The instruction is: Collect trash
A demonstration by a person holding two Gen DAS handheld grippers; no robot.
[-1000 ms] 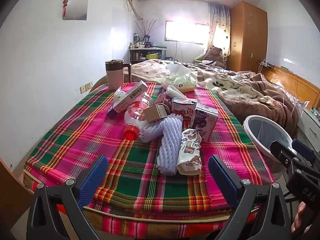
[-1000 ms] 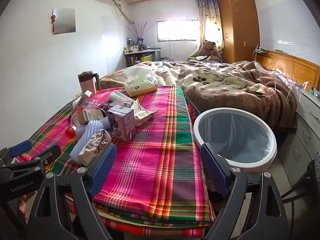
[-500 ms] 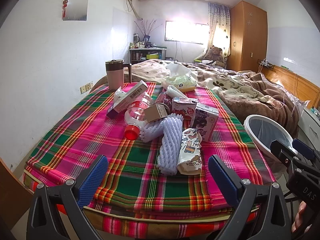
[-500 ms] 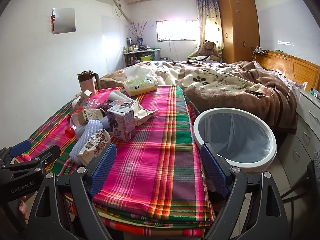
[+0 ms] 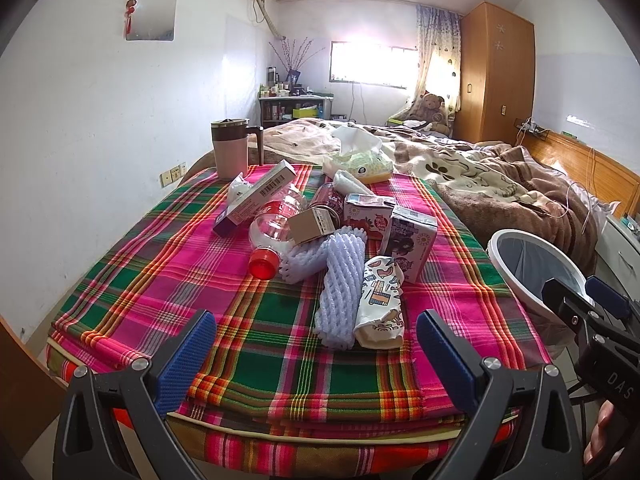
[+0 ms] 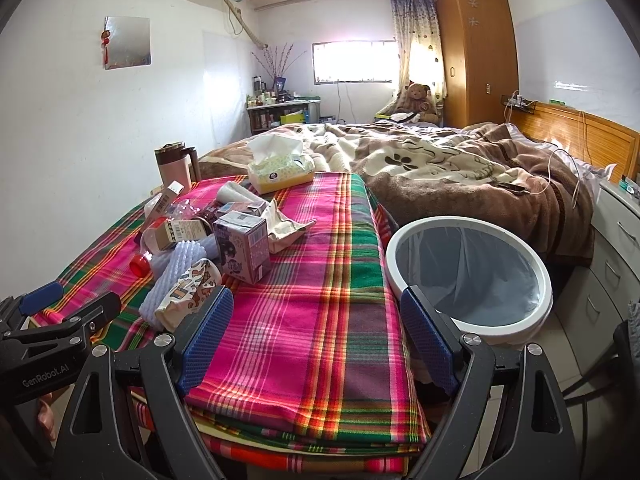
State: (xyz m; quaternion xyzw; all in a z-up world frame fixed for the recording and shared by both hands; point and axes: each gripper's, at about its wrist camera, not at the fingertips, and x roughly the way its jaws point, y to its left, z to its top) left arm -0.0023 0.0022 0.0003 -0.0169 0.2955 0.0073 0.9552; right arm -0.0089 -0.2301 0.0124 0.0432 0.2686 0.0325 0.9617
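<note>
A pile of trash lies on the plaid-covered table point(image 5: 168, 280): a patterned paper cup point(image 5: 378, 306), white foam fruit nets point(image 5: 340, 284), a clear bottle with a red cap point(image 5: 268, 240), purple drink cartons point(image 5: 408, 244) and a long box point(image 5: 256, 196). My left gripper point(image 5: 316, 360) is open and empty at the table's front edge, short of the cup. My right gripper point(image 6: 316, 340) is open and empty over the table's right part. A white round bin point(image 6: 472, 272) with a grey liner stands right of the table.
A pink mug point(image 5: 230, 148) and a tissue box point(image 5: 360, 164) stand at the table's far end. A bed with a brown blanket point(image 6: 460, 168) lies beyond. White drawers point(image 6: 616, 248) are at the far right.
The left wrist view has shifted very slightly toward the pile. Both grippers stay open and empty.
</note>
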